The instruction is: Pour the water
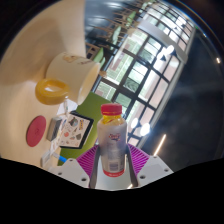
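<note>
A clear plastic bottle (112,140) with a red cap and a yellow-red label stands upright between my fingers. My gripper (112,165) is shut on the bottle, and both magenta pads (86,163) press against its lower body. The bottle is lifted and the scene behind it is tilted. A yellow cup-like vessel (52,90) sits beyond and to the left on a pale surface. The bottle's base is hidden below the fingers.
A red round lid or dish (37,128) lies at the left. A small printed box (72,128) rests on a green mat (92,108) just behind the bottle. Large grid windows (150,60) fill the right side. A pale wall (40,40) rises behind the yellow vessel.
</note>
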Demonstrator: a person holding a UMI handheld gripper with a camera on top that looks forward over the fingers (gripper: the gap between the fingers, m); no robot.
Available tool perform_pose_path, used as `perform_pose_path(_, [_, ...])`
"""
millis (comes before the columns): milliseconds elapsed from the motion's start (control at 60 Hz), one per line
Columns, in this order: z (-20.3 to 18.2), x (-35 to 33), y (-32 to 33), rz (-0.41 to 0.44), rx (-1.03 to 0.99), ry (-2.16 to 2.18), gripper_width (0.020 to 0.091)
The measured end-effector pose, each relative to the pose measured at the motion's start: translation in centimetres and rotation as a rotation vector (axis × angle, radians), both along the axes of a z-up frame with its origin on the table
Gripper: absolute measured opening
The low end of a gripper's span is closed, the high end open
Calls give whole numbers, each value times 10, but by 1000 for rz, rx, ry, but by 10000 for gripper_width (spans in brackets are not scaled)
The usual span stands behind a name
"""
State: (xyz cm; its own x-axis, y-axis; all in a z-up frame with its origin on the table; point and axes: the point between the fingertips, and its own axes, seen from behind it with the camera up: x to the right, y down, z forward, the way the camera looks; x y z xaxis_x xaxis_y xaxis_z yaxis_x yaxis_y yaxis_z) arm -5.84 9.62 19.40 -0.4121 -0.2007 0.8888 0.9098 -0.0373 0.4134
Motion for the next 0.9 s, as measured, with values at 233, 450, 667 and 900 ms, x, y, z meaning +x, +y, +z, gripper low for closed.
perform_pose_path(233, [-12,-30,7,11,34,-291,476])
perform_pose_path(450, [-7,-14,19,14,18,-237,478])
perform_pose_path(667, [27,17,21,140,-56,615,475])
perform_pose_path(900, [-28,40,26,266,-263,1820,473])
